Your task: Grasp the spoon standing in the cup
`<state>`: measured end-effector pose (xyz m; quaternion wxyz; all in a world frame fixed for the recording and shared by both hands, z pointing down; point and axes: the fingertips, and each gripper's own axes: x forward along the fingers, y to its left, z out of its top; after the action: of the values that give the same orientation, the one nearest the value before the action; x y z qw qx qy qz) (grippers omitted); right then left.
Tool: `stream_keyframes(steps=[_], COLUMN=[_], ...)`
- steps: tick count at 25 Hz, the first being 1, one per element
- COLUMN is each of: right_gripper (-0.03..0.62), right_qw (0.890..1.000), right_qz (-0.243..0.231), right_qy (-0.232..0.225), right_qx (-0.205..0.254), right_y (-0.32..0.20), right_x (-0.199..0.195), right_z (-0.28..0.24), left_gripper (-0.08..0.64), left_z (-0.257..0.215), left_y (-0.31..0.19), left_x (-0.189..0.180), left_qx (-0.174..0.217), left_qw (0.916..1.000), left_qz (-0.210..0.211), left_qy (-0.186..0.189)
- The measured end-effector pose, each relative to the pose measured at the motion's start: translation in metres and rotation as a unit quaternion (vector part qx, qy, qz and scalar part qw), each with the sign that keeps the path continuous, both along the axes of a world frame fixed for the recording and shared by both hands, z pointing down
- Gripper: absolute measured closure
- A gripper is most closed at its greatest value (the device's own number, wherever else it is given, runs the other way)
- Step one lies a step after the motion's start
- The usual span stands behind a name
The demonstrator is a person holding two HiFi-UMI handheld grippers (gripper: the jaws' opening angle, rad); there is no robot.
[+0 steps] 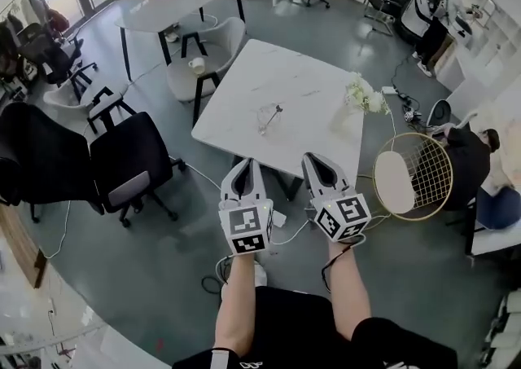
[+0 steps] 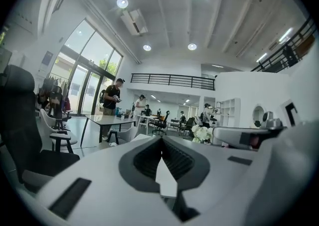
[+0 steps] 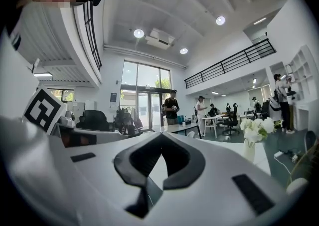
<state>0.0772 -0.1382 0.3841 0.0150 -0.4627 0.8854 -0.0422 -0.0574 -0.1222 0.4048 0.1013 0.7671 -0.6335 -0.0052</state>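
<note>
A clear glass cup (image 1: 269, 119) stands near the middle of the white table (image 1: 244, 90), with a spoon (image 1: 277, 110) leaning in it. Both grippers hover side by side just short of the table's near edge, pointing toward the cup and well apart from it. My left gripper (image 1: 247, 164) is shut with nothing in it, and my right gripper (image 1: 313, 159) is shut and empty too. In the left gripper view the jaws (image 2: 161, 139) meet at their tips. The right gripper view shows the same (image 3: 160, 135). Neither gripper view shows the cup.
A vase of white flowers (image 1: 363, 97) stands at the table's right edge. Black office chairs (image 1: 130, 160) are on the left, white chairs (image 1: 205, 54) behind the table. A round wire basket (image 1: 415, 176) and a seated person (image 1: 472, 155) are to the right. Cables lie on the floor.
</note>
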Motion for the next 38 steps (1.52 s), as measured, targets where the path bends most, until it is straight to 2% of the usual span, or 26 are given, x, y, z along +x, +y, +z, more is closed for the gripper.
stream_keyframes(steps=[8,16,21,26,34,37,38], right_gripper=[0.586,0.586,0.586,0.586,0.584,0.508,0.501], right_qw=[0.998,0.991,0.992,0.992,0.987,0.983,0.981], right_qz=[0.020,0.077,0.049,0.010,-0.032,-0.039,-0.037], right_qy=[0.006,0.023,0.022,0.025,0.088,0.093,0.091], right_qx=[-0.055,-0.102,-0.117,-0.123,-0.129,-0.156,-0.166], right_y=[-0.077,-0.103,-0.121,-0.137,-0.197,-0.222,-0.231], right_x=[-0.032,0.015,0.000,-0.022,-0.023,-0.016,-0.014], right_z=[0.049,0.080,0.101,0.108,0.140,0.162,0.169], left_gripper=[0.545,0.545,0.545,0.545,0.545,0.545,0.545], left_z=[0.046,0.078,0.089,0.100,0.123,0.125,0.127], left_y=[-0.091,-0.129,-0.142,-0.151,-0.154,-0.156,-0.157], left_x=[-0.015,0.019,0.025,0.011,0.011,0.007,0.005], left_qx=[-0.057,-0.093,-0.105,-0.122,-0.150,-0.155,-0.157], left_qw=[0.9974,0.9913,0.9902,0.9901,0.9871,0.9868,0.9866], left_qz=[0.037,0.083,0.088,0.062,0.047,0.037,0.033], left_qy=[0.023,0.041,0.029,0.032,0.031,0.031,0.031])
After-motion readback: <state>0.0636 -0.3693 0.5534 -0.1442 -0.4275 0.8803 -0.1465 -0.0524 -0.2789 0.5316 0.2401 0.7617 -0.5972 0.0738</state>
